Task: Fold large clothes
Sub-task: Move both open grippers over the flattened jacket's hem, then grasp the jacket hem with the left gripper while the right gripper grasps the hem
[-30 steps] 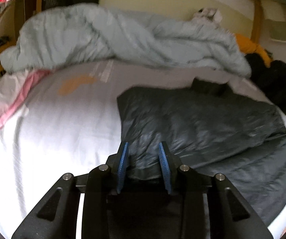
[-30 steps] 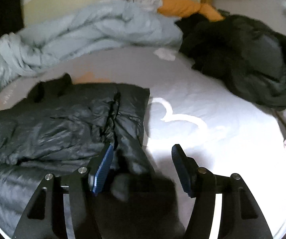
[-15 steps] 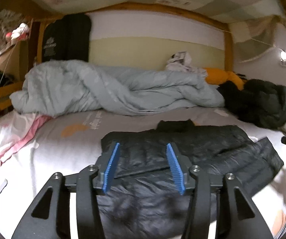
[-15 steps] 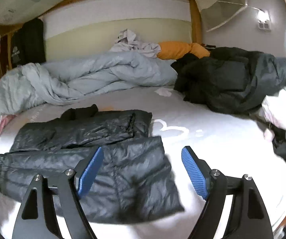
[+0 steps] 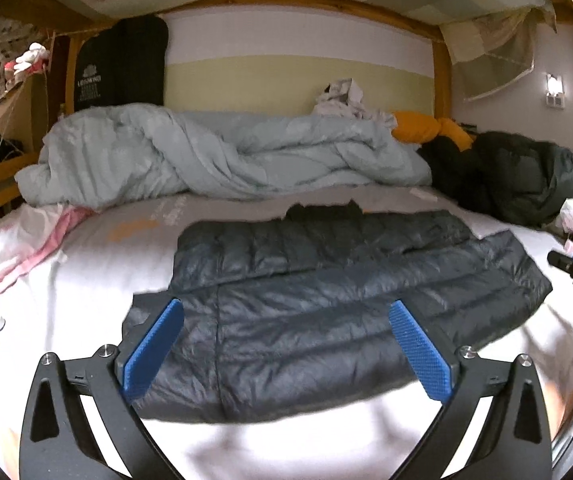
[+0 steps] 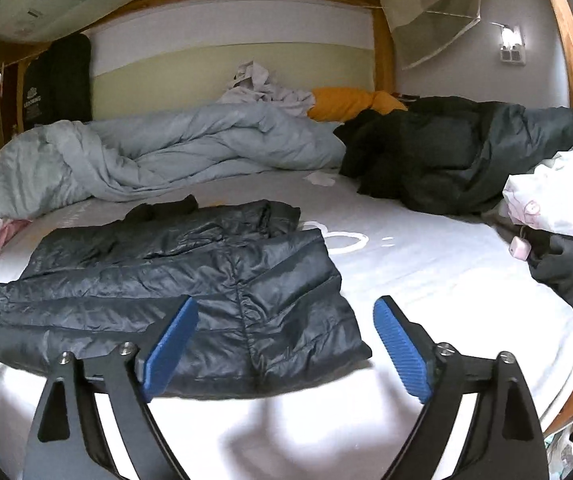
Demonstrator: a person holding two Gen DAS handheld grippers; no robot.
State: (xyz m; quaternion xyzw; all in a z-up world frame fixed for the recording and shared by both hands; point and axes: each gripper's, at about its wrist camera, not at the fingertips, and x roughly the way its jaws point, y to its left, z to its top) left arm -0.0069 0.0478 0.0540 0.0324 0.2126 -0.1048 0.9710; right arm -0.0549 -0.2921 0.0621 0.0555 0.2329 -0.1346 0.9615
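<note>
Blue-padded jaws are seen opening on both tools, with nothing pressed between them. The left gripper (image 5: 286, 344) is held low over the near edge of a dark puffy jacket (image 5: 326, 300), its pads spread wide above the cloth. The right gripper (image 6: 286, 344) hangs over the jacket's right end, one pad above the fabric and the other above the bare white bed sheet (image 6: 426, 272).

The jacket is laid flat across the middle of the bed, already doubled lengthwise, with its collar toward the far side. For the next fold, each end would best be pinched through all layers near a corner, so that slippery fabric is not dragged apart, and lifted evenly.

Behind the jacket a crumpled pale blue duvet (image 5: 226, 152) is heaped; a second dark coat (image 6: 466, 152) is piled at the right. Sleeves cannot be made out; they may be tucked under. The left tool's right edge cuts off the other gripper, and the near sheet is washed out by glare.
</note>
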